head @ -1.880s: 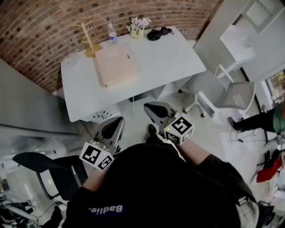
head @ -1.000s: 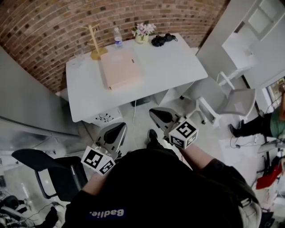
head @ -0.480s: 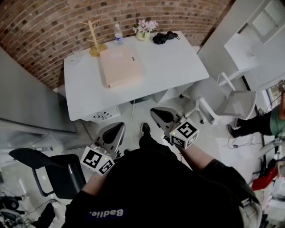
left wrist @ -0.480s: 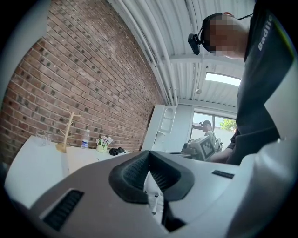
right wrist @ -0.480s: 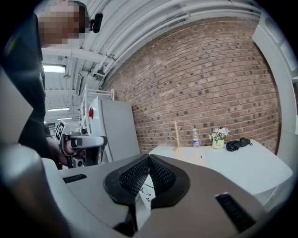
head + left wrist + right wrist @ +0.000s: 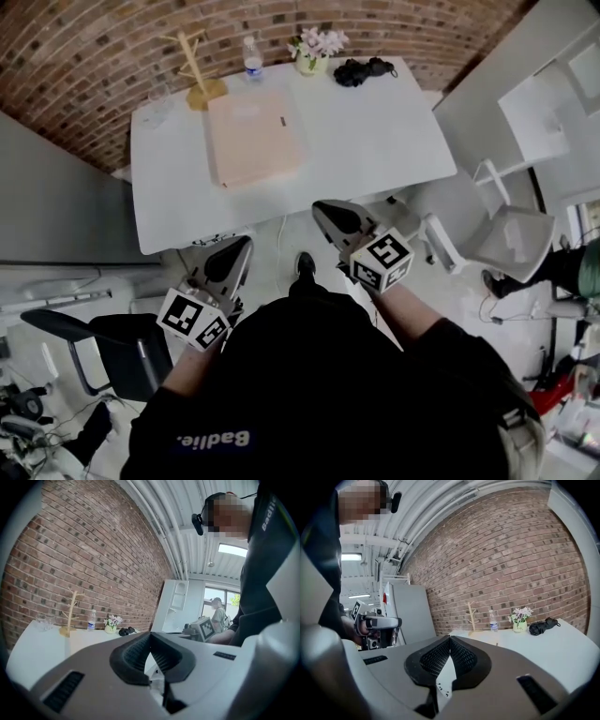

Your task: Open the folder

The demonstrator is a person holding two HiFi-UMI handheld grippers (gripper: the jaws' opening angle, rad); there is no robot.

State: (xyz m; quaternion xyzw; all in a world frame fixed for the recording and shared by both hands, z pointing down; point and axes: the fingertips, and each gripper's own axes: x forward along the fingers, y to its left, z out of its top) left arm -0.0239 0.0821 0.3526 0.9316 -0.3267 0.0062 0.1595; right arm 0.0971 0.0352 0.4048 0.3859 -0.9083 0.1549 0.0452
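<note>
A pinkish-beige folder (image 6: pixel 255 136) lies closed and flat on the white table (image 6: pixel 384 141), toward its left half. Both grippers hang in front of the table's near edge, short of the folder and apart from it. My left gripper (image 6: pixel 234 253) is below the table's left part, its jaws shut with nothing between them (image 6: pixel 150 637). My right gripper (image 6: pixel 328 214) sits just off the near edge, right of the folder, also shut and empty (image 6: pixel 450 639). In the right gripper view the left gripper (image 6: pixel 377 623) shows at the left.
Along the table's far edge stand a wooden branch stand (image 6: pixel 192 66), a water bottle (image 6: pixel 253 58), a flower pot (image 6: pixel 314 49) and a black bundle (image 6: pixel 361 68). A white chair (image 6: pixel 511 234) is at the right, a black chair (image 6: pixel 122 347) at the left. Brick wall behind.
Both grippers have moved forward toward the table's near edge, and the table now sits closer in the head view. Their jaws have stayed shut.
</note>
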